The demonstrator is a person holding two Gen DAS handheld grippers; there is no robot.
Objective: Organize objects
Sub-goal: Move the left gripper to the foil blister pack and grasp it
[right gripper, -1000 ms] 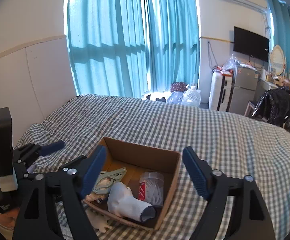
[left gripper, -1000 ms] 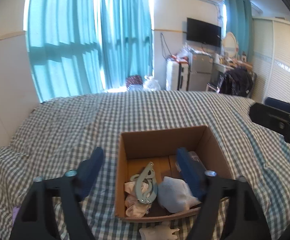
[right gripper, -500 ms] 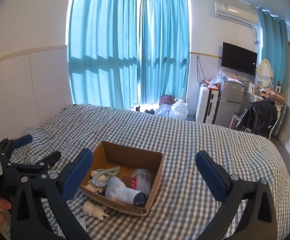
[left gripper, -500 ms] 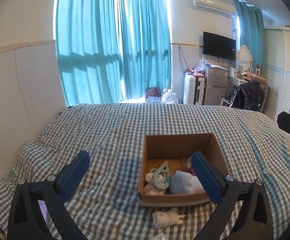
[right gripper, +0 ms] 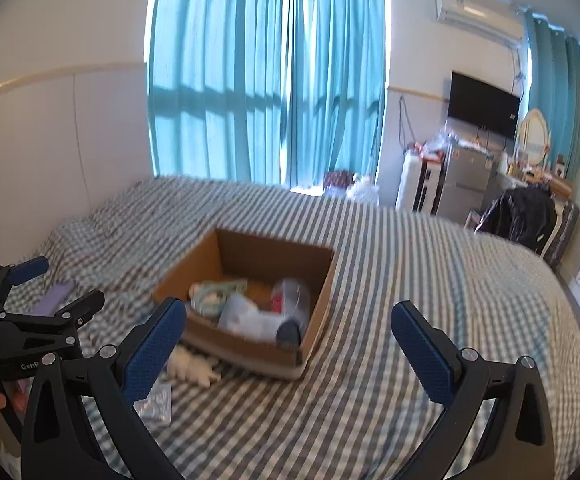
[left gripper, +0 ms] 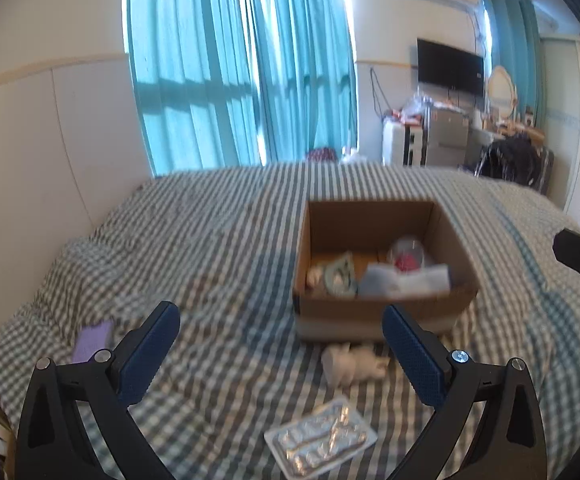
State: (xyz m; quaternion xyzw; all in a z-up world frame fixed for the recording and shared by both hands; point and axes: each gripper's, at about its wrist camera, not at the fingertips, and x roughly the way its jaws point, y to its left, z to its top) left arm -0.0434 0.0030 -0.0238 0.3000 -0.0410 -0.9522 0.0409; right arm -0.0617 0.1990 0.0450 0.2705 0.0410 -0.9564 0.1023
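a: both tools spread wide, nothing between the jaws: left gripper (left gripper: 279, 354), right gripper (right gripper: 287, 346).
b: targets?
a: blister pack (left gripper: 320, 441) flat on the bed (left gripper: 209, 240), white toy (left gripper: 354, 365) just before the box (left gripper: 384, 312). pack looks light, stiff, slick; pinch an edge. toy likely light; take its body.
b: obstacles?
a: purple thing (left gripper: 91, 340) far left. box half full.

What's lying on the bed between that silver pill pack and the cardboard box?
A small white toy figure lies on its side between the pill pack and the box, seen in the left wrist view.
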